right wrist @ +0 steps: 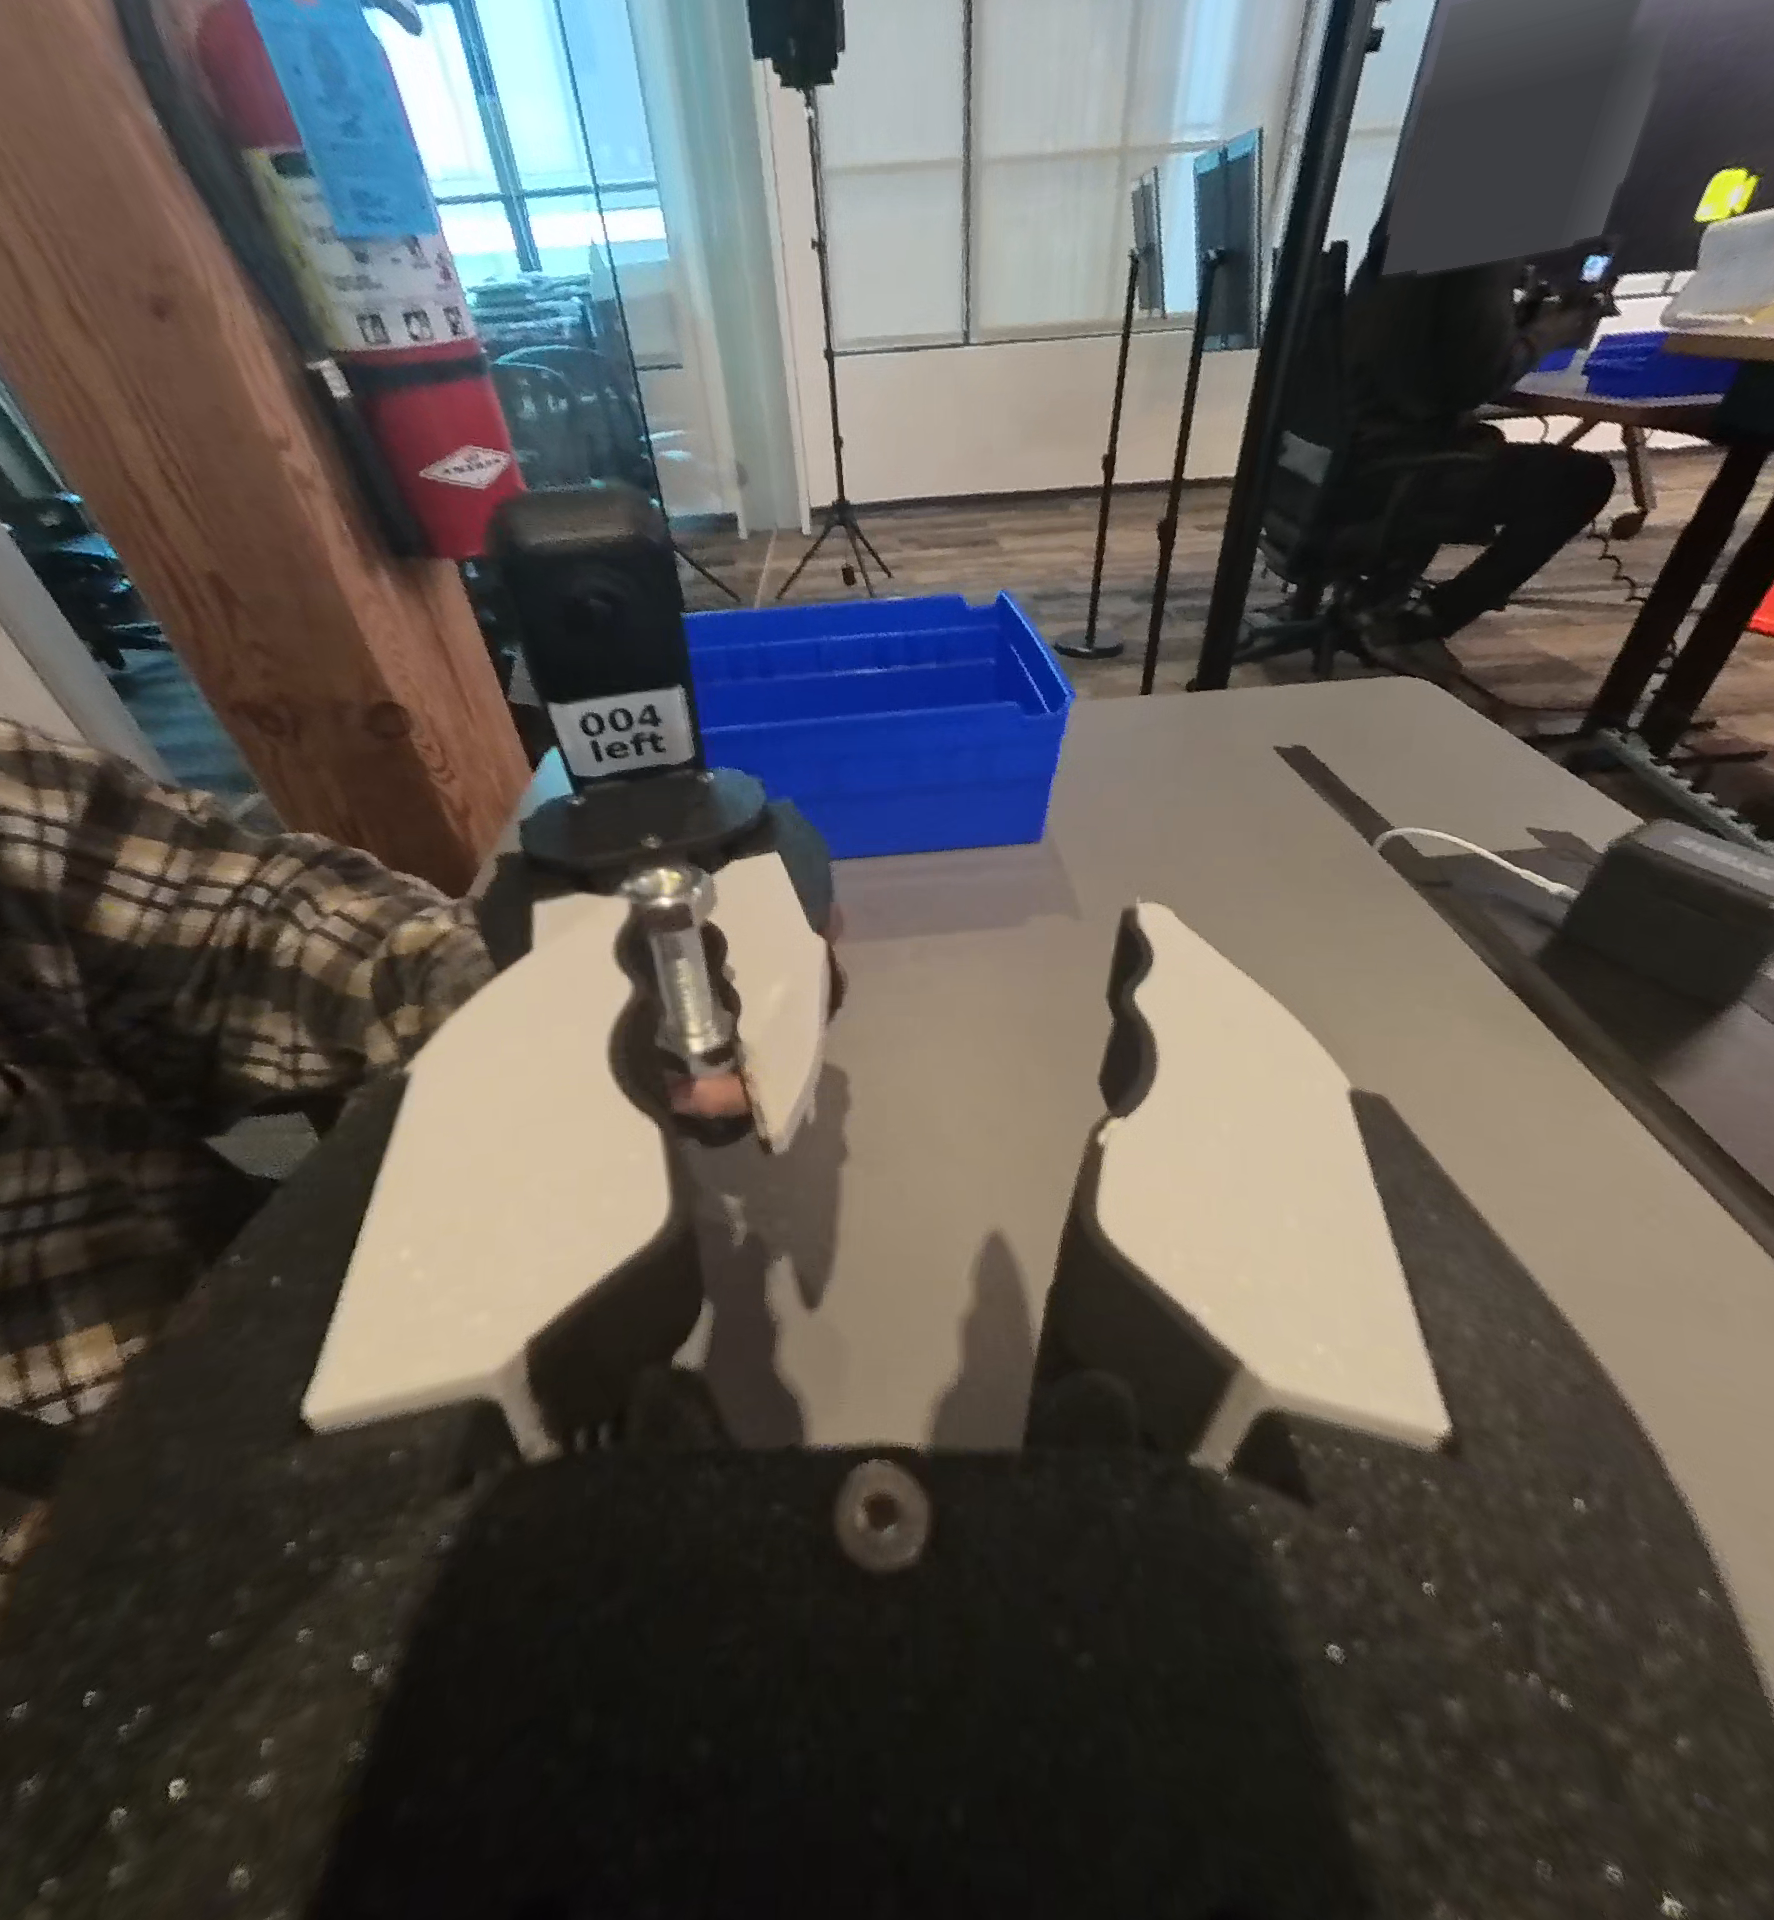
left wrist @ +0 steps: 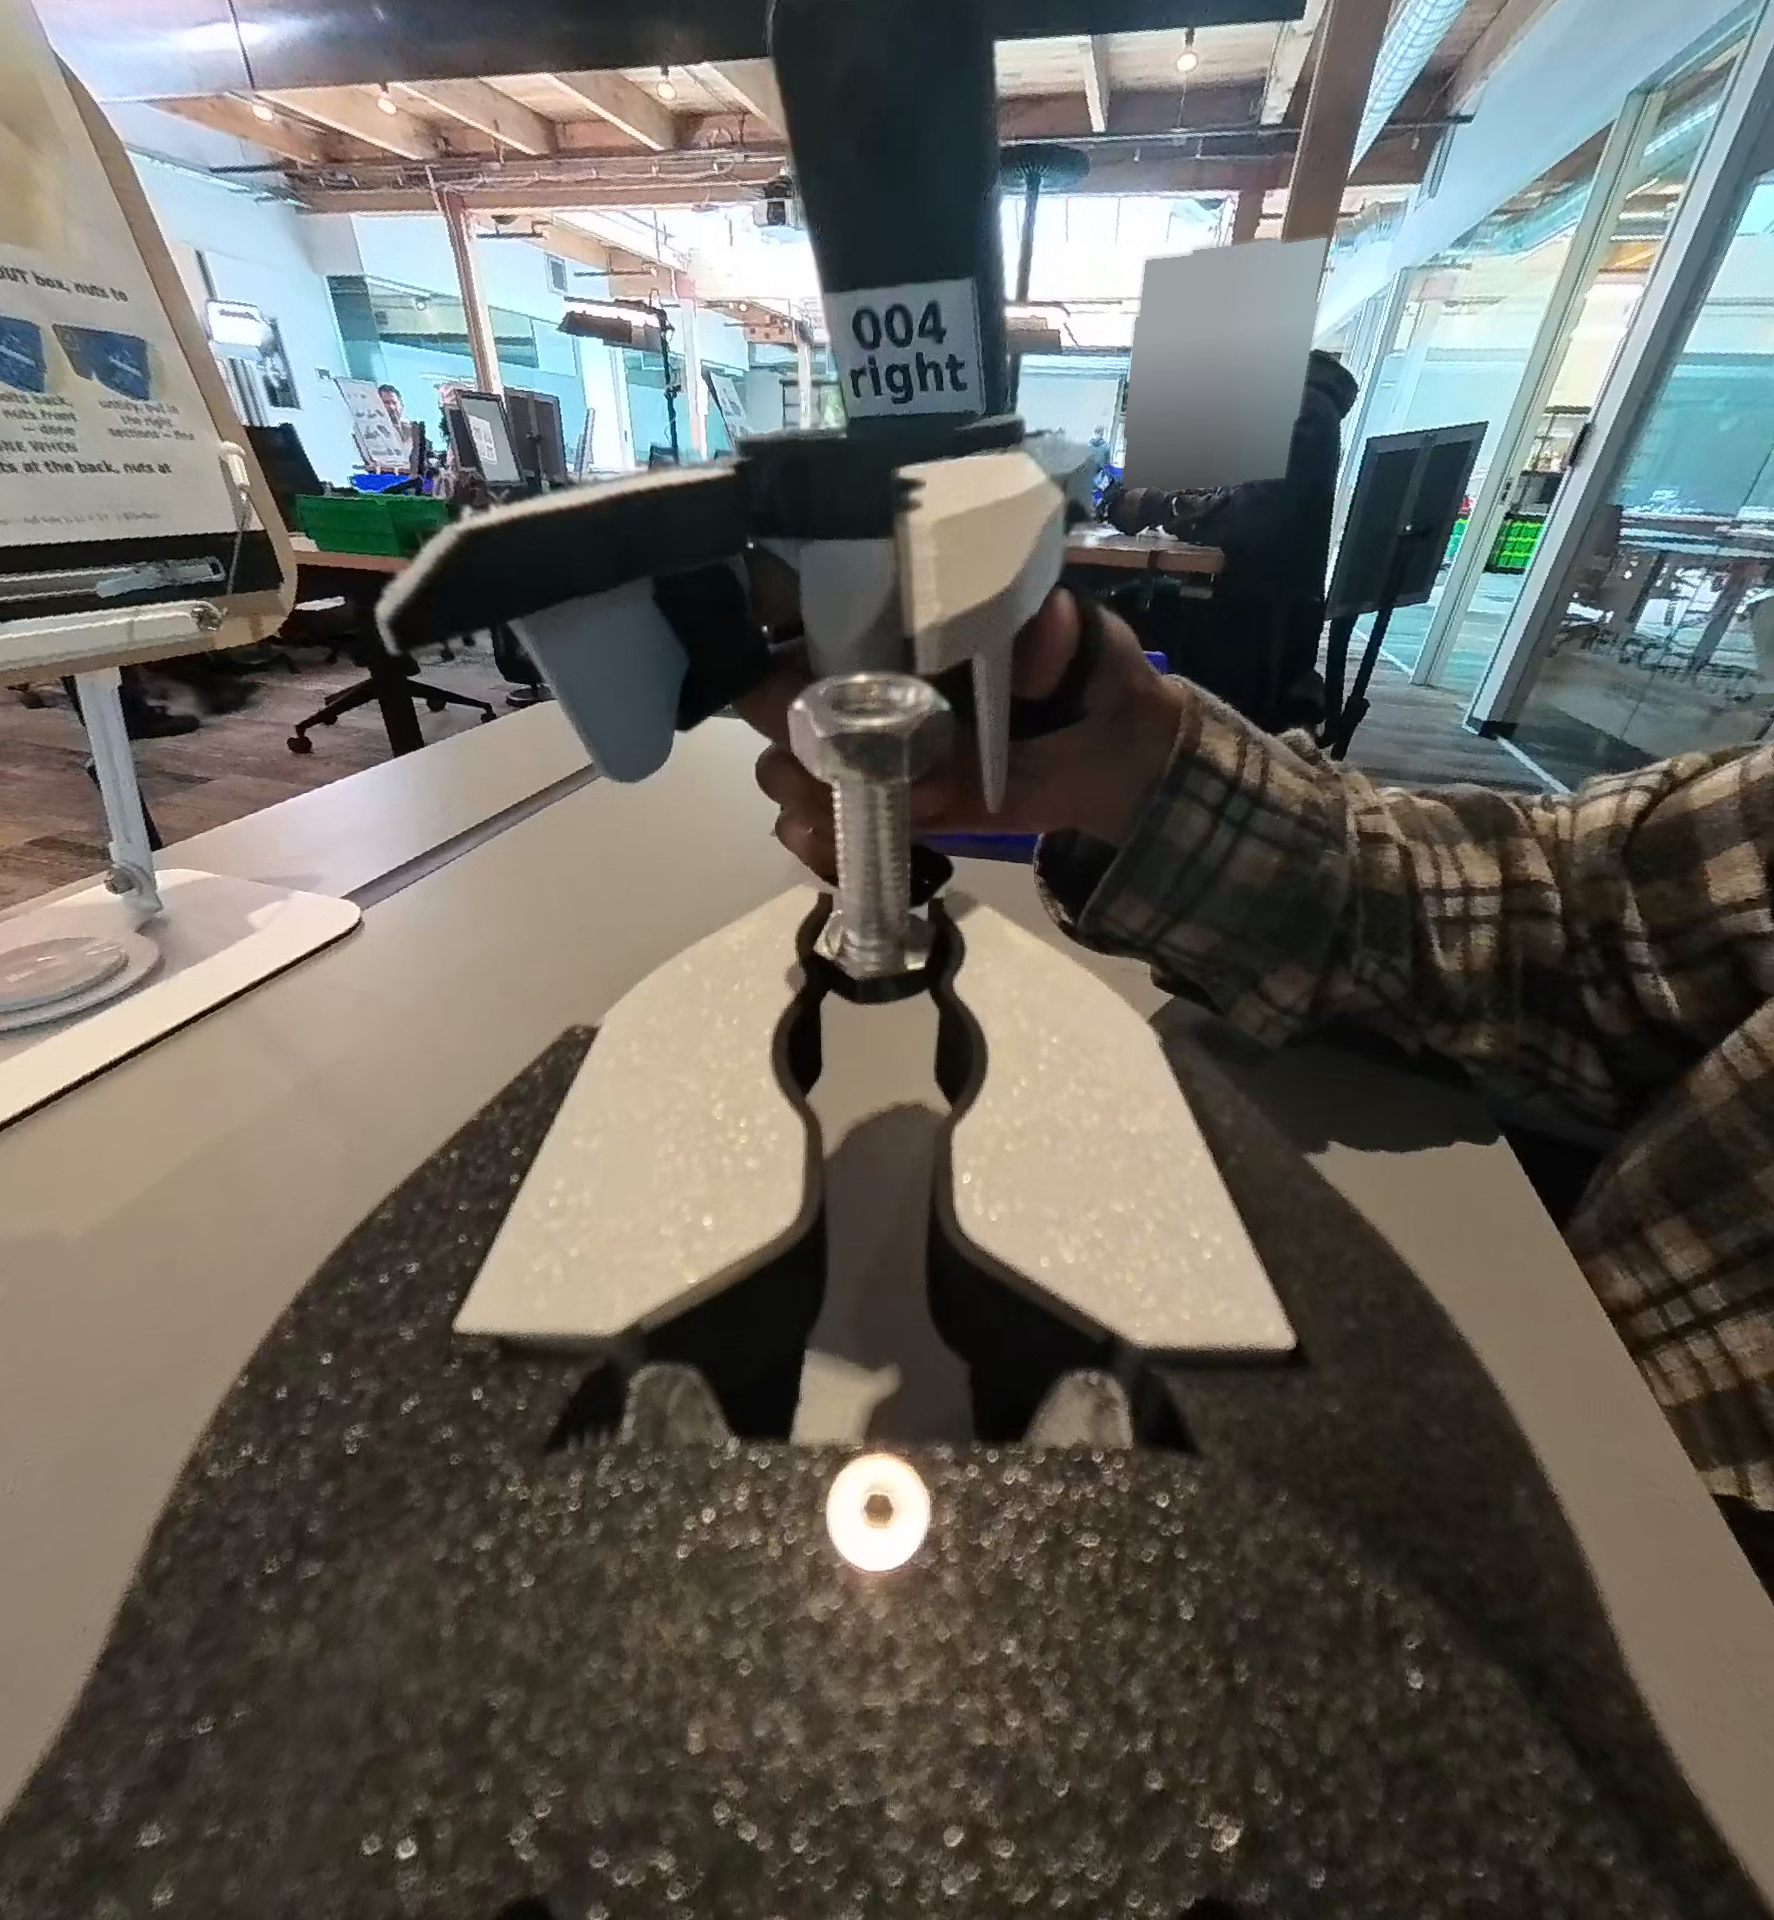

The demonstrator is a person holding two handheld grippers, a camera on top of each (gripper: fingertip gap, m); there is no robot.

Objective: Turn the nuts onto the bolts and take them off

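Note:
A silver bolt [left wrist: 867, 852] stands upright with a hex nut [left wrist: 870, 719] at its top end. My left gripper [left wrist: 875, 940] is shut on the bolt's head at the fingertips. My right gripper [left wrist: 810, 743] hangs over it, open, one finger on each side of the nut and not clamping it. In the right wrist view my right gripper [right wrist: 867, 935] is wide open. The bolt [right wrist: 680, 982] lies against the inner edge of its left finger [right wrist: 509, 1143], with the nut [right wrist: 654, 891] on top. The left gripper [right wrist: 758, 1081] holds the bolt there.
A blue bin [right wrist: 872, 727] sits at the far end of the grey table [right wrist: 966, 1039]. A black box with a white cable [right wrist: 1683, 925] is at the right. An instruction board on a white stand [left wrist: 135, 914] is on the left. A plaid sleeve [left wrist: 1382, 914] reaches in. The gap from one gripper's tips to the other's is roughly 6 centimetres.

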